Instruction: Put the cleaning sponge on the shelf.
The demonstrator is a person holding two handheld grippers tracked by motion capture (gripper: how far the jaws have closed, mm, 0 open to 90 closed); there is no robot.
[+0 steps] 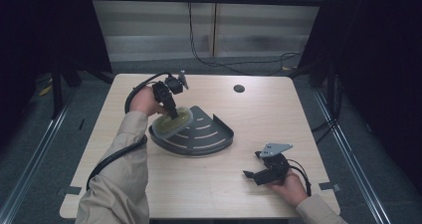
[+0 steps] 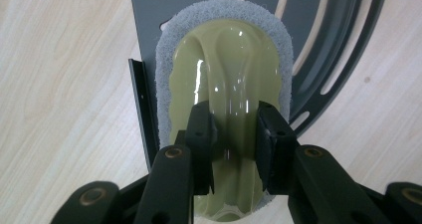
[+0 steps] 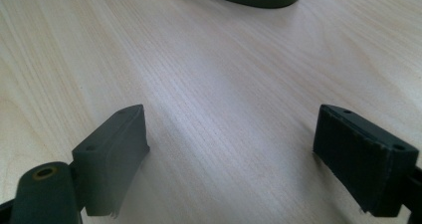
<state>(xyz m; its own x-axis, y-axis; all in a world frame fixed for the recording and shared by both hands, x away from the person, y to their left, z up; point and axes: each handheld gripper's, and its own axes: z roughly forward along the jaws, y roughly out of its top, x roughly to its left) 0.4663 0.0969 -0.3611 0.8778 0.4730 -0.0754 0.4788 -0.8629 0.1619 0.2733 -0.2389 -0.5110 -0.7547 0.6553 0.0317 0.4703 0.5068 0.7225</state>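
— Two grippers, one busy. The left gripper [image 2: 233, 134] has its jaws clamped on the raised ridge of the scrubbing pad [image 2: 224, 79], a pale green plastic grip with a grey abrasive layer under it.

— And where does the pad sit?

— Flat on the dark grey corner shelf [image 1: 209, 134], at the shelf's left edge, partly overhanging the upright lip [image 2: 142, 109] (the left gripper view makes that plain). The shelf itself lies on the wooden table [image 1: 259, 109], near the middle.

— The other hand?

— The right gripper [image 1: 255, 165] rests low by the table's near right corner, jaws spread wide with nothing between them, well apart from the shelf.

— What could go wrong, then?

— Nothing holds the shelf down. If the pad is pushed hard across it, I'd expect the shelf to slide or pivot on the smooth wood. Also, the glossy ridge looks slippery; a sideways stroke could twist the pad out of the jaws. And the overhanging edge may catch on that lip and tip the pad.
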